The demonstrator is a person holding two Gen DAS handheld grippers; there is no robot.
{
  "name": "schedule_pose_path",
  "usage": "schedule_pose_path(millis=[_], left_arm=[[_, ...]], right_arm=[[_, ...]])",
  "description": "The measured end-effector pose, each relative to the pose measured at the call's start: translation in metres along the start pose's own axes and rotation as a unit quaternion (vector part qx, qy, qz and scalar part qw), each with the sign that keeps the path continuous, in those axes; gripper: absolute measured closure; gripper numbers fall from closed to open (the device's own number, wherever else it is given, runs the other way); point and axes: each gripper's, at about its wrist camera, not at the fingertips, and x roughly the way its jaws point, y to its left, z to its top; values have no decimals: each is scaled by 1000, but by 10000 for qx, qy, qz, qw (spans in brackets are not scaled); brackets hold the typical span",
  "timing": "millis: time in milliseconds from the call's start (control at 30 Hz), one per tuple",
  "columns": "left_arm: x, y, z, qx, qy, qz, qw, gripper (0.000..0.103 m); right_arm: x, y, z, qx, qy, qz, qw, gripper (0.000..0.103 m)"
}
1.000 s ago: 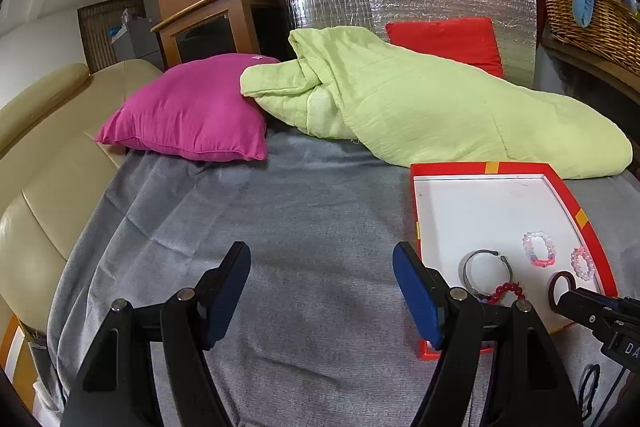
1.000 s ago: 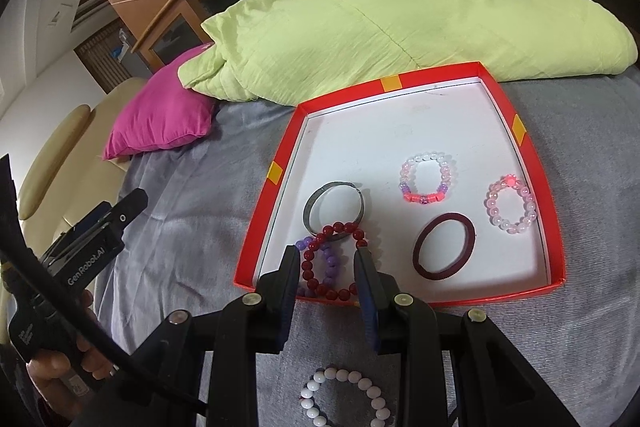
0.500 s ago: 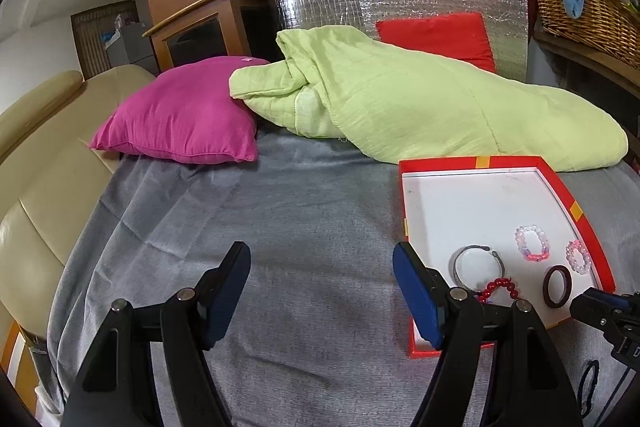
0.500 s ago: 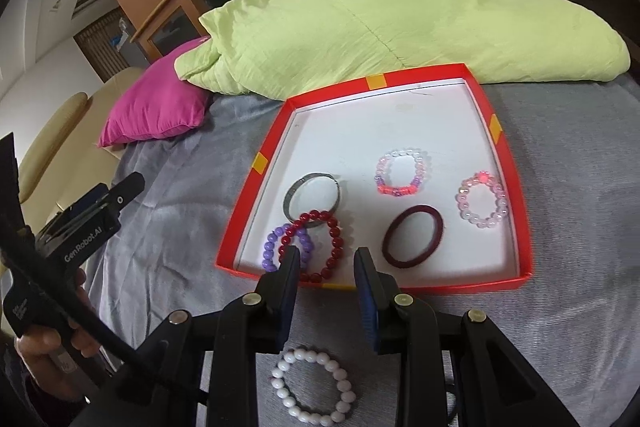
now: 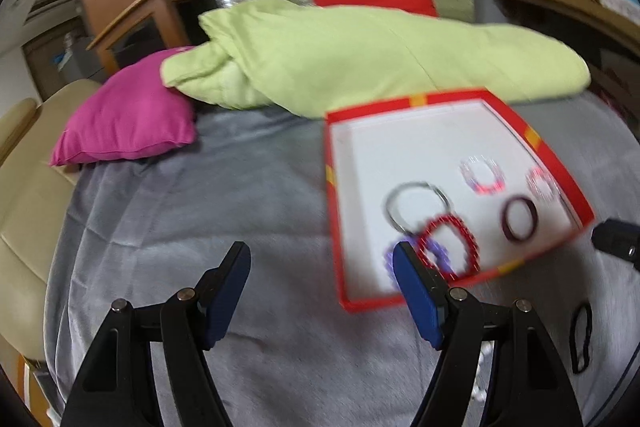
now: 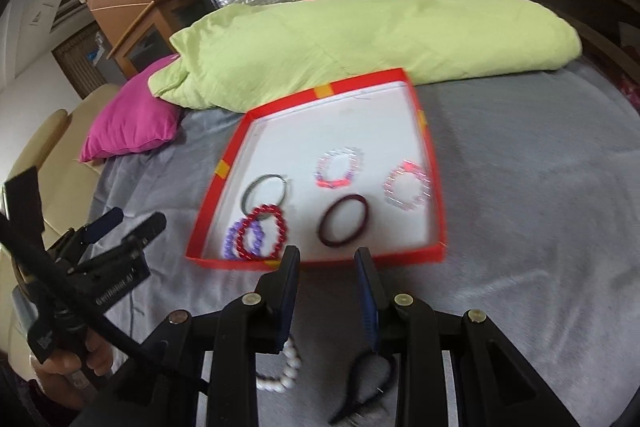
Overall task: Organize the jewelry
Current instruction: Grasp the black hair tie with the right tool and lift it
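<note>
I take the red tray [image 6: 434, 187] as my landmark on the grey blanket [image 6: 520, 167]. Six bracelets already lie inside it; two pieces are outside, just off its near edge: a white bead bracelet [image 6: 286, 367] and a thin black band [image 6: 370, 379], both partly hidden under my right gripper [image 6: 326, 297].

I judge the white bracelet light, loosely strung and limp, its round beads smooth enough to roll out of a shallow pinch. I would take it across one side of the loop, with a bead or two squarely between the pads, and let the rest hang. The black band looks soft and stretchy, lying flat on the cloth, so the pads may snag blanket with it.

The right gripper is a moderate way open, nothing between its pads, hanging above those two pieces on the near side of the tray; I cannot tell whether it touches either. The left gripper [image 5: 320, 291] is spread wide and empty, over bare blanket off the tray's near left corner.
</note>
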Motion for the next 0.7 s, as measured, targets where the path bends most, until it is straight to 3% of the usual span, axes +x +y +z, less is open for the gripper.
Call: schedule_pose_path(millis=[233, 433, 700], left_arm=[[3, -24, -15, 391, 308, -160, 9986, 29], [9, -42, -30, 744, 591, -296, 9950, 29], [23, -47, -38, 832, 1053, -753, 9881, 29]], right_arm=[[-7, -19, -21, 211, 292, -162, 9992, 73], [9, -21, -32, 134, 850, -206, 9961, 73], [27, -28, -37, 246, 1310, -226, 9908, 73]])
